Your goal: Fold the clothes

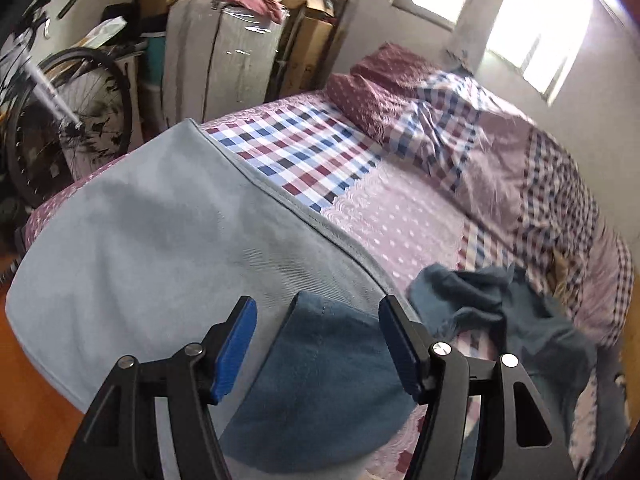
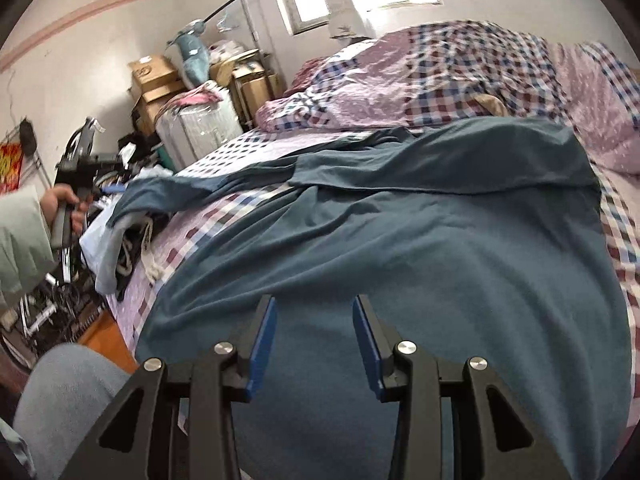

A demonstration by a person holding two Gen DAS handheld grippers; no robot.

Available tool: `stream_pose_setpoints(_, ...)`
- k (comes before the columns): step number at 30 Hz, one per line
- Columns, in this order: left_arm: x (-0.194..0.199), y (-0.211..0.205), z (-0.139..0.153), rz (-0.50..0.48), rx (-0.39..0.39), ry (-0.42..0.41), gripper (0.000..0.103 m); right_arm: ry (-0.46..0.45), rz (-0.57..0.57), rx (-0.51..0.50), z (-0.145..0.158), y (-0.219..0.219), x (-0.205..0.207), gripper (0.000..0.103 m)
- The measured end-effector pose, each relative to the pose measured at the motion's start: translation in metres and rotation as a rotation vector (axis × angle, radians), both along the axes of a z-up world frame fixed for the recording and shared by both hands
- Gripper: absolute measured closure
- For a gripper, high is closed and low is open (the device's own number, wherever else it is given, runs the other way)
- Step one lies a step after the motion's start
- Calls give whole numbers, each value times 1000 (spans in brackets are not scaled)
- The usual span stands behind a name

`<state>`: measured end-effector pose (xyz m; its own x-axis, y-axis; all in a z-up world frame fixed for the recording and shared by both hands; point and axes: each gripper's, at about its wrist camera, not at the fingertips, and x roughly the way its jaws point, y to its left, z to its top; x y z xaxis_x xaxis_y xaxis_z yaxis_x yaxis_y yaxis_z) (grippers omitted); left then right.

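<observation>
Folding is at an early stage, judging by the layout. A teal shirt (image 2: 400, 232) lies spread over the near edge of the bed (image 2: 616, 248), its far part turned back in one fold near the quilt, one sleeve (image 2: 168, 196) trailing toward the bed's left edge; it is wrinkled and not yet a compact stack, so most folds appear left. A grey-blue garment (image 1: 152, 232) lies flat at the left near corner of the bed in the left wrist view, with a teal piece (image 1: 320, 380) on it directly under the left claw (image 1: 318, 344). Left claw is released, jaws wide, nothing pinched between them, hanging above the cloth. Right claw (image 2: 314, 344) is part open above the shirt's near hem; pads show no cloth between them, so no grip. The person's left hand (image 2: 66, 204) holds its tool off the bed's left edge in the right wrist view. Around: a rumpled checked quilt (image 2: 460, 76) piled along the far side takes up bed room; a small pile with white cord (image 2: 136, 248) sits at the left edge beside the sleeve and could snag it. Bike wheel (image 1: 76, 120), boxes (image 2: 154, 76) and a wrapped suitcase (image 1: 224, 56) crowd the floor beyond.
</observation>
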<state>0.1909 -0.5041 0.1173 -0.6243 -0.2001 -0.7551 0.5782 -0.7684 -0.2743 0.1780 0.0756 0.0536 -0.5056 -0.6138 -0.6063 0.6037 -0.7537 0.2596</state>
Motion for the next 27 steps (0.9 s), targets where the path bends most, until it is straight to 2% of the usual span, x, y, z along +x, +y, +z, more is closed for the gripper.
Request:
stream_pose_setpoints(2, -1, 2, -2, -13, -19, 1, 61, -17, -21, -9, -1, 4, -4, 61)
stream_pose_setpoints(3, 2, 4, 0, -16, -32, 14, 88, -26, -32, -13, -2, 6, -6, 61)
stream_pose_setpoints(5, 6, 9, 4, -23, -58, 41, 94, -38, -46, -16, -4, 9, -9, 61)
stream_pose_setpoints(7, 15, 15, 10, -38, -75, 85, 94, -41, -53, -18, -4, 10, -9, 61)
stream_pose_setpoints(12, 61, 42, 33, -106, -77, 267, 95, -36, -51, -17, -4, 9, -8, 61)
stream_pose_setpoints(15, 95, 66, 38, -170, -77, 330, 95, -37, -48, -15, -4, 7, -7, 61)
stream_pose_setpoints(20, 135, 105, 4, -243, -88, 253, 95, -48, -47, -17, -7, 8, -7, 61)
stream_pose_setpoints(23, 147, 114, -26, -253, -33, 190, 95, -53, -46, -14, -8, 7, -7, 61)
stream_pose_setpoints(26, 160, 112, -43, -207, 33, 176, 93, -53, -42, -10, -9, 6, -6, 61)
stream_pose_setpoints(27, 165, 109, -48, -186, 63, 184, 90, -53, -40, -9, -9, 6, -5, 61)
